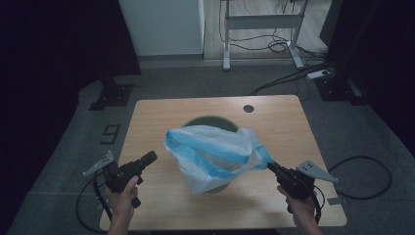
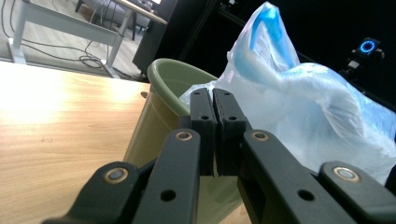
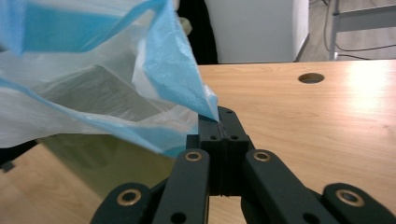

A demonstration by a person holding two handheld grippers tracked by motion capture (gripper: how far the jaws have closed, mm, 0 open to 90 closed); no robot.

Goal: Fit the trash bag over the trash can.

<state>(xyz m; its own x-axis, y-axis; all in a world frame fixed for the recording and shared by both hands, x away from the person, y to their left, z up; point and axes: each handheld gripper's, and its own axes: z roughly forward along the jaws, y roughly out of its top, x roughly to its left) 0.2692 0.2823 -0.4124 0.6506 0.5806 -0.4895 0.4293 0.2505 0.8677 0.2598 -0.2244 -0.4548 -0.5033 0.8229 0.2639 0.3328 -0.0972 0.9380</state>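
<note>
At frame centre, my right gripper (image 1: 270, 167) pinches the bag (image 1: 215, 152) in the bin (image 1: 208, 120); left gripper (image 1: 152, 155) shut, empty.

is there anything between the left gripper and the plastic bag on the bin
Nothing visible. The left gripper, jaws shut and empty, points at the plastic bag across bare table. The bag is draped over the green bin, its corner pinched by the right gripper.

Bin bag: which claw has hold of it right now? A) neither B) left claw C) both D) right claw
D: the right claw is shut on the blue edge of the bin bag, while the left claw is shut with nothing in it, apart from the bag.
</note>
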